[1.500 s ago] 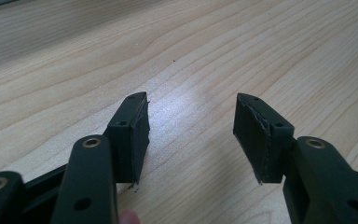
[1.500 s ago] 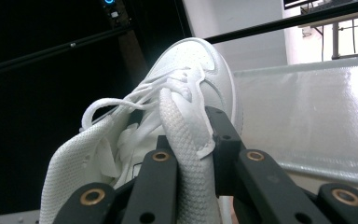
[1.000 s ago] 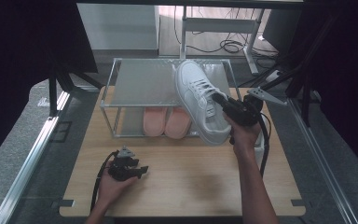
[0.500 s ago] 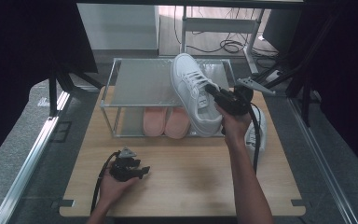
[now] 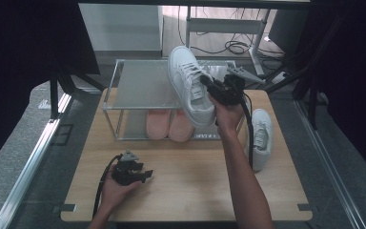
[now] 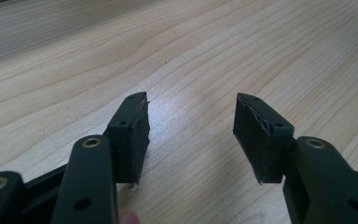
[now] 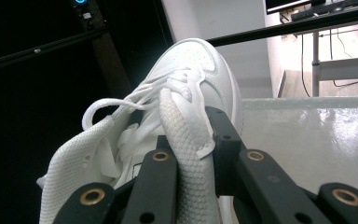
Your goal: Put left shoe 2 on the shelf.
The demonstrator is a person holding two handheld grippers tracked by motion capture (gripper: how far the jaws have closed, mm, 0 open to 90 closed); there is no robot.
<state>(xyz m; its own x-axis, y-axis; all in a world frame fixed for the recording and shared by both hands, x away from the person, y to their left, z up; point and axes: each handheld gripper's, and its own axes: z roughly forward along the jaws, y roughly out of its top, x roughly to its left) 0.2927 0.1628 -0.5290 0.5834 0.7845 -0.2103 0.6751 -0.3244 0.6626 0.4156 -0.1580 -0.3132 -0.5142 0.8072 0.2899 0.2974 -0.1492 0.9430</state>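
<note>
My right gripper (image 5: 213, 89) is shut on the collar of a white lace-up sneaker (image 5: 189, 86) and holds it in the air, toe pointing away, over the right part of a metal shelf rack (image 5: 143, 86). In the right gripper view the two jaws pinch the sneaker's (image 7: 186, 79) mesh side wall, my right gripper (image 7: 189, 140) closed tight on it. A second white sneaker (image 5: 260, 138) lies on the wooden table (image 5: 181, 191) to the right of the rack. My left gripper (image 5: 142, 174) rests low on the table's front left; it (image 6: 191, 128) stands open over bare wood.
A pair of pink slippers (image 5: 169, 124) sits under the rack's top shelf. A metal rail (image 5: 33, 162) runs along the floor at the left. Cables and a desk frame (image 5: 228, 28) lie beyond the table's far edge.
The right hand has carried the white sneaker leftward and a little higher, from the rack's right end to over its top shelf. The left gripper has stayed put.
</note>
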